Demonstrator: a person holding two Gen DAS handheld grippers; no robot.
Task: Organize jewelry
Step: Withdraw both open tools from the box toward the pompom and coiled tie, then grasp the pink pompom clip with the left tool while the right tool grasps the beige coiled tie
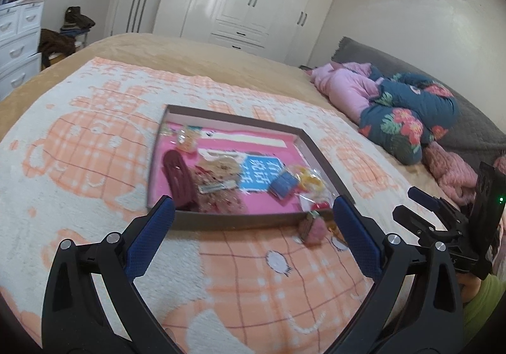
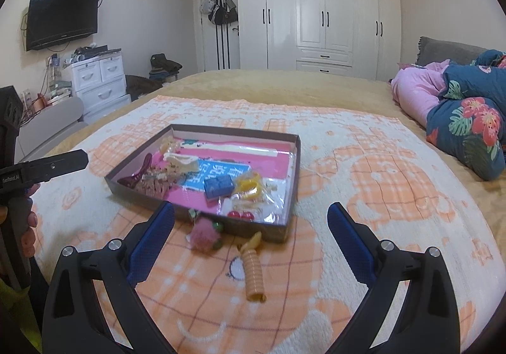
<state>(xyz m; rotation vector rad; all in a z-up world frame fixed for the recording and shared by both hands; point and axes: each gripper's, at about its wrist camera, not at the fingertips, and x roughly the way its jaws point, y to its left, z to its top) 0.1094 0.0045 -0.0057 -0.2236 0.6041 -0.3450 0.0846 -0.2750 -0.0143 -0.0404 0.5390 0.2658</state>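
Though both cameras look straight at the tray point(image 2: 286, 196), much of what lies in it is a blurred jumble: clear packets, beads and a pinkish heap near the left wall cannot be told apart. A maroon clip point(image 1: 177, 178), a blue box point(image 2: 218, 186) and a yellow ring point(image 2: 249, 188) do read clearly, and two red beads point(image 2: 241, 215) sit against the near wall. White characters on a blue card point(image 1: 257, 173) under the box are too smeared to read. On the body of the left gripper point(image 1: 253, 221), seen at the edge of the right camera's view, small white lettering shows but cannot be read with certainty.

Outside the tray, on the blanket point(image 2: 395, 196), a pink pom-pom point(image 2: 202, 235) lies just beside the near wall, and an orange ribbed clip point(image 2: 253, 271) lies close to the near right corner, pointing toward the camera. In the left view the pom-pom is partly cut off by the right-hand finger.

Both grippers hover above the blanket short of the tray, fingers spread wide and holding nothing; the right gripper point(image 2: 251, 224) has both loose pieces between its fingers in view. Bare blanket runs wide on every side of the tray, with bedding point(image 2: 468, 120) piled well off to the right.
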